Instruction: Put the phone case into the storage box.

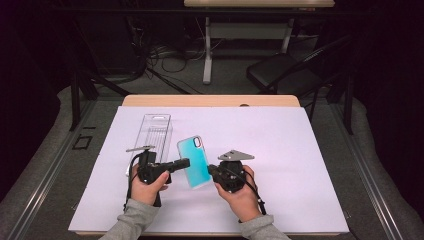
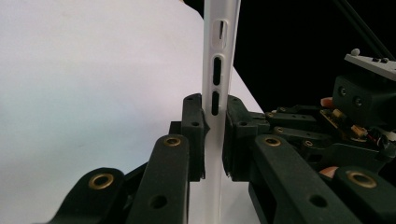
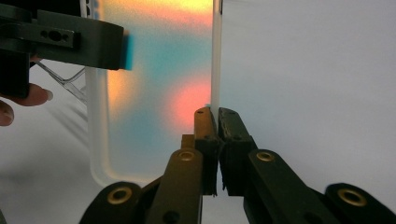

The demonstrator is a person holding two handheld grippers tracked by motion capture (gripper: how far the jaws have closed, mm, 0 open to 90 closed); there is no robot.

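Phone case [image 1: 194, 161], teal, is held above the white table cover [image 1: 300, 150] near centre, just right of the clear plastic package [image 1: 152, 132]. Left gripper [image 1: 184, 162] clamps its left edge; right gripper [image 1: 212, 171] clamps its right edge. Step in hand appears to be two-handed repositioning; the next move likely calls for matched hand motion.

So the count: one phone case [image 1: 194, 161], teal, sitting right between the two grippers. One clear plastic package [image 1: 153, 132] just past the left gripper [image 1: 184, 162]. Two grippers total, the other being the right gripper [image 1: 212, 171], one per hand. One white sheet [image 1: 280, 150] under it all, one folding chair [image 1: 287, 70] way beyond.
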